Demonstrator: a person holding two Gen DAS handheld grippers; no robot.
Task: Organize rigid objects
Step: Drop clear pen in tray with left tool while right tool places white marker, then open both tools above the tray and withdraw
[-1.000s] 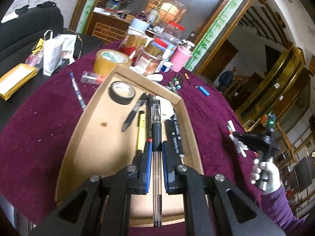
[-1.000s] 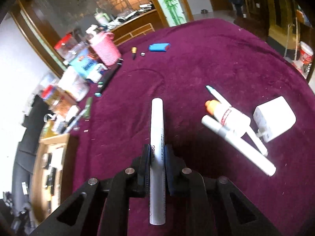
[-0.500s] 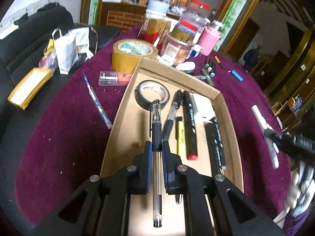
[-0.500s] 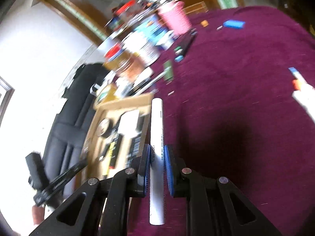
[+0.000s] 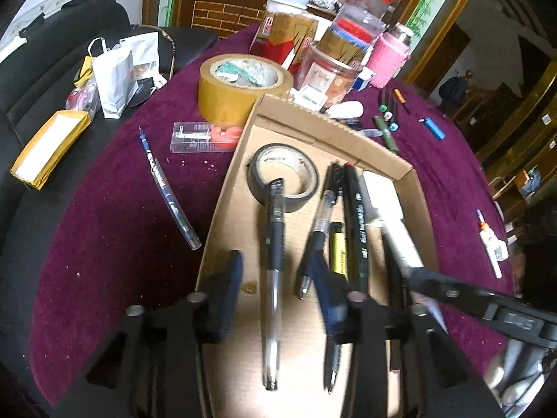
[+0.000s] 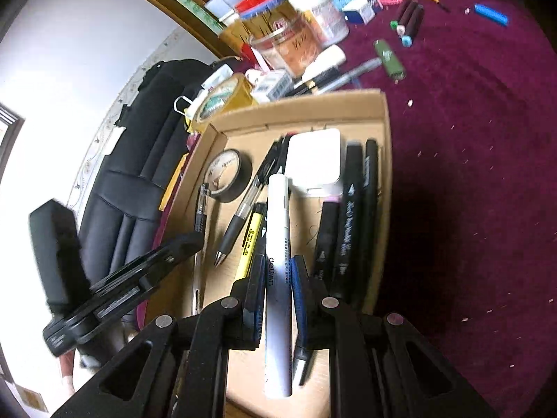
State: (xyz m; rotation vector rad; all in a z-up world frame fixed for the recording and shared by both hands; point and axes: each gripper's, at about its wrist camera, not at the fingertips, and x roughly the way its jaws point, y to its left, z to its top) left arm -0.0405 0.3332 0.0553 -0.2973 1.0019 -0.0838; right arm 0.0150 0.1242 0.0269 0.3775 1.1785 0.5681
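While the left gripper [image 5: 275, 271] has just been opening, 1 clear pen [image 5: 273, 271] lies loose between its spread jaws over the cardboard box [image 5: 222, 216], pointing away. The right gripper [image 6: 276, 282] pinches a white marker [image 6: 277, 271] lengthwise; motion blurs both.

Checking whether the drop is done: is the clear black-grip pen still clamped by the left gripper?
No. The left gripper has just been opening; the clear pen sits free between the pads, over the cardboard box.
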